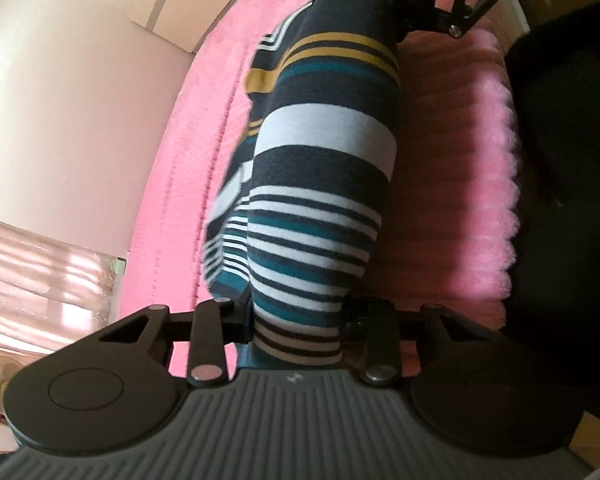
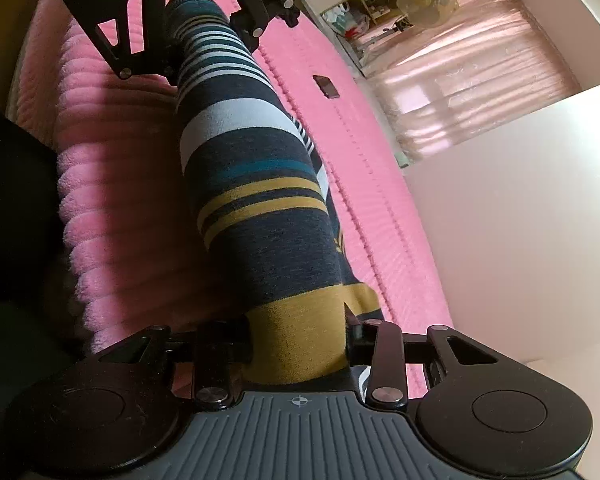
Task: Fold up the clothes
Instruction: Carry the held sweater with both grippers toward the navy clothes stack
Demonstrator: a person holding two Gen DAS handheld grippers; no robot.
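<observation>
A pink fleecy blanket [image 2: 112, 184] with ribbed ridges covers the bed under me, and a flatter pink sheet [image 1: 188, 128] runs alongside it toward a pale wall [image 1: 60, 100]. A small dark object [image 2: 326, 86] lies on the sheet, well apart from my work. A fan [image 2: 426, 4] stands far off. Between my grippers stretches a striped garment [image 1: 320, 184], banded navy, white, teal and mustard, held taut above the blanket. My left gripper [image 1: 298, 330] is clamped on its thin-striped end; my right gripper [image 2: 298, 350] is clamped on its mustard end.
</observation>
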